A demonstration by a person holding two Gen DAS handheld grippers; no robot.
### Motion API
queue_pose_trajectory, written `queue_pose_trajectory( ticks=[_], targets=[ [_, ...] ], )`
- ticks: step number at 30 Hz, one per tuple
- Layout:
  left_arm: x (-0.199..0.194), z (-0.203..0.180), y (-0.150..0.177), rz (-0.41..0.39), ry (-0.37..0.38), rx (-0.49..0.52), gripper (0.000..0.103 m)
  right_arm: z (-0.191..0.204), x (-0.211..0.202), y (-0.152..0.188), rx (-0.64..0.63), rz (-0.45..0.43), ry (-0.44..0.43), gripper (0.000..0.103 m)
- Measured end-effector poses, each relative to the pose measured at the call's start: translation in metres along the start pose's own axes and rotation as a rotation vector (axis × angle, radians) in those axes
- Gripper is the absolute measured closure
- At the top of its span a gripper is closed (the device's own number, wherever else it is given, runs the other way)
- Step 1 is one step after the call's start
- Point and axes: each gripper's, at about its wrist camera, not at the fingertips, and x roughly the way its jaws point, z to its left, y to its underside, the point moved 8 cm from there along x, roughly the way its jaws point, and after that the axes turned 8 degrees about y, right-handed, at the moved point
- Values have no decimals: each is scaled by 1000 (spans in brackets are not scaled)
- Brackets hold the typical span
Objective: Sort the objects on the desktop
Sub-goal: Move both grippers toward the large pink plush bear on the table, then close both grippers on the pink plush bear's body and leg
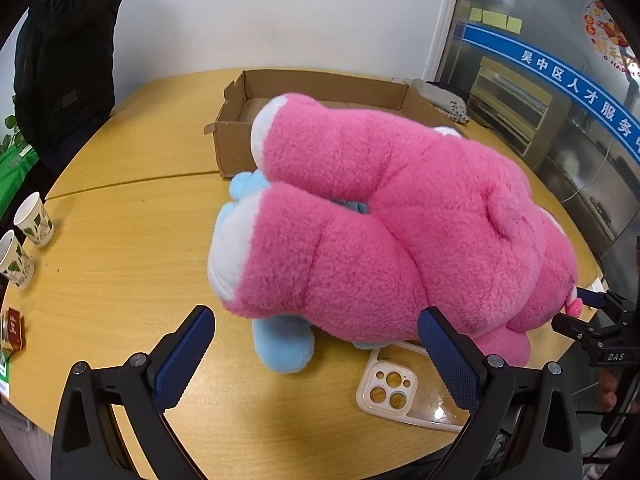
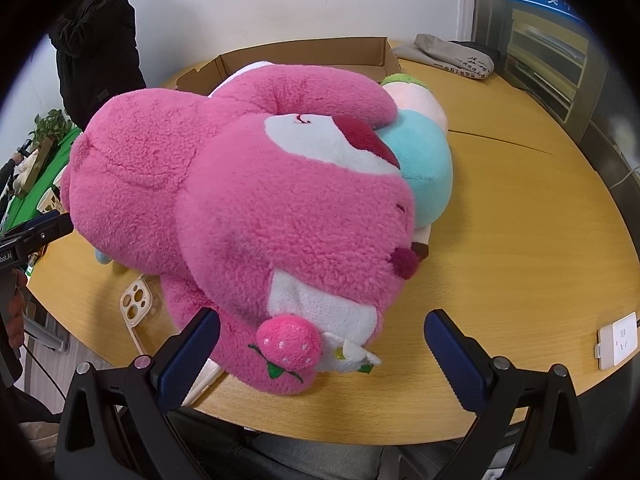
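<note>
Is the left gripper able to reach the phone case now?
Probably yes. The left gripper is open and the phone case lies just before it, though the pink plush bear covers the case's far edge.

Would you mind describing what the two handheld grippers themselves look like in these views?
Both the left gripper and the right gripper have black frames with silver round bolts at the joints. Their fingers carry dark blue pads with a fine ribbed texture. Seen from the side, the right gripper's black body bears white lettering, and thin black cables trail beside each unit.
</note>
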Motion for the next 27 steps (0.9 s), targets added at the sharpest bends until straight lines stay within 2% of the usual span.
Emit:
queue_pose_trajectory(
  ticks=[4,8,13,14,15,17,19,20,22,25,27],
  targets=[
    [-4,9,-12,-6,66,-15,0,-3,-2,-2,18,4,-35,1],
    [-3,20,-29,-9,138,-24,0,-11,-7,-8,79,-6,-116,1],
    [18,39,-44,20,227,-63,1,-19,5,-14,126,14,-155,1],
    [25,43,-44,34,232,-63,7,-18,10,-15,128,25,-171,1],
    [30,45,-43,56,229,-61,20,-16,15,-15,130,36,-187,1],
    [37,43,-40,89,263,-56,29,-11,25,-16,120,54,-207,4],
    [35,41,-38,95,260,-37,36,-7,34,-17,109,71,-225,18],
    [33,40,-37,97,259,-29,41,-6,34,-18,104,69,-227,21],
    [28,37,-36,97,253,-18,48,-5,30,-20,95,60,-227,36],
    [14,30,-33,82,227,12,59,-4,23,-23,80,46,-226,49],
    [5,27,-29,80,214,25,64,-3,19,-25,71,37,-226,53]
  ],
)
